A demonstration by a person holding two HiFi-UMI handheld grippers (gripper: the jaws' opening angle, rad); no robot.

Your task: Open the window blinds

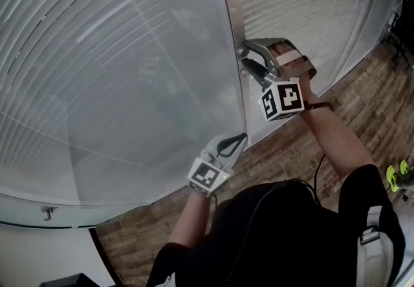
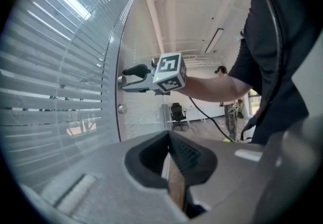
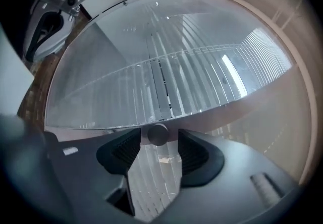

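Blinds (image 1: 110, 72) fill the upper left of my head view behind glass, with my right gripper (image 1: 249, 56) at the centre post and my left gripper (image 1: 240, 139) at lower centre. Left gripper view: jaws clenched together, nothing between them. Right gripper view: jaws released wide, with a small round knob (image 3: 158, 134) between the tips, touching neither pad.

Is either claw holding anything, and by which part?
Nothing is held. The right claw stands open around the round knob, not pinching it; the left claw is shut, empty.
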